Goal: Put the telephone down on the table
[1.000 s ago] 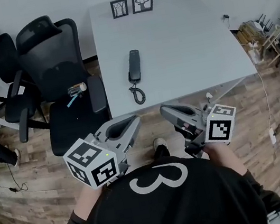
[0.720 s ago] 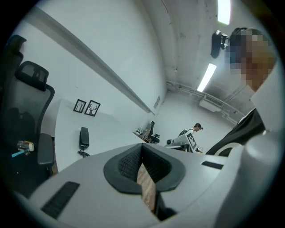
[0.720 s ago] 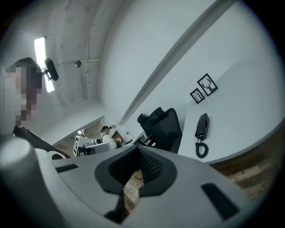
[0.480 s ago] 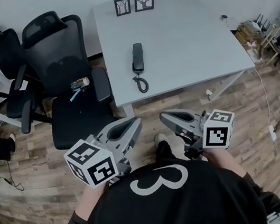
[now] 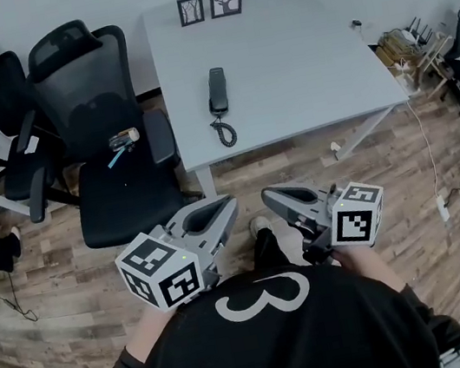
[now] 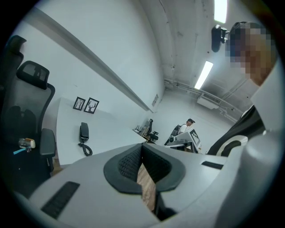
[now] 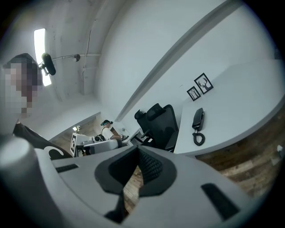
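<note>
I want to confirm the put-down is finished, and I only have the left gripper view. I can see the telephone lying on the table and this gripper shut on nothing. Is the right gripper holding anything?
Observer: No. The right gripper view shows the right gripper with its jaws together and nothing between them.
Operator: Okay. Where are the two grippers relative to the table?
Observer: In the head view, the left gripper and the right one are side by side close to the person's body. They are over the wooden floor, short of the near edge of the table and well away from the telephone.
</note>
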Tool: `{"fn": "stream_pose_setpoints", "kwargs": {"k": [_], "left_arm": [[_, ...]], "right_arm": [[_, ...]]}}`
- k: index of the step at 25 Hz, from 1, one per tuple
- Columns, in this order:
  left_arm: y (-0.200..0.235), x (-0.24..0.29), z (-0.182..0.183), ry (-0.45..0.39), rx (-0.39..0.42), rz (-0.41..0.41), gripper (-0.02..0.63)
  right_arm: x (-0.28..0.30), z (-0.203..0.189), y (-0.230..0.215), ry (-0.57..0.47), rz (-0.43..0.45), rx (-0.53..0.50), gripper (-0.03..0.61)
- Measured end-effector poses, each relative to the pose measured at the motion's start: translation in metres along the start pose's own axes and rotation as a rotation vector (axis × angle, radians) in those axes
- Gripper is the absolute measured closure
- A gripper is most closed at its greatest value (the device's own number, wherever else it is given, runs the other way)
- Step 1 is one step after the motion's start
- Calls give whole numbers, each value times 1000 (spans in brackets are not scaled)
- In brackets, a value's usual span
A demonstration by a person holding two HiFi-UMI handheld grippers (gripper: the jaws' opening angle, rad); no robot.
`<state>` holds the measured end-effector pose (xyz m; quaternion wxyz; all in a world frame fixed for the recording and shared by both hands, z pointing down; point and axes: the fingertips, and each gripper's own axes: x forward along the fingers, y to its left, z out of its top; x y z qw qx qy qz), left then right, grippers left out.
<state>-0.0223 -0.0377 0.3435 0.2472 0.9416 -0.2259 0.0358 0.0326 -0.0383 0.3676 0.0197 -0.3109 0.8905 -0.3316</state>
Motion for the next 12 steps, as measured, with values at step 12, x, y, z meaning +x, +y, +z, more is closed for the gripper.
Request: {"fn": "stream_pose_setpoints", "kwargs": {"k": [12], "left_arm": [[-2, 12, -16, 46, -37, -32, 602]], "right_arm": [[-9, -11, -11, 1, -42, 37, 571]]}}
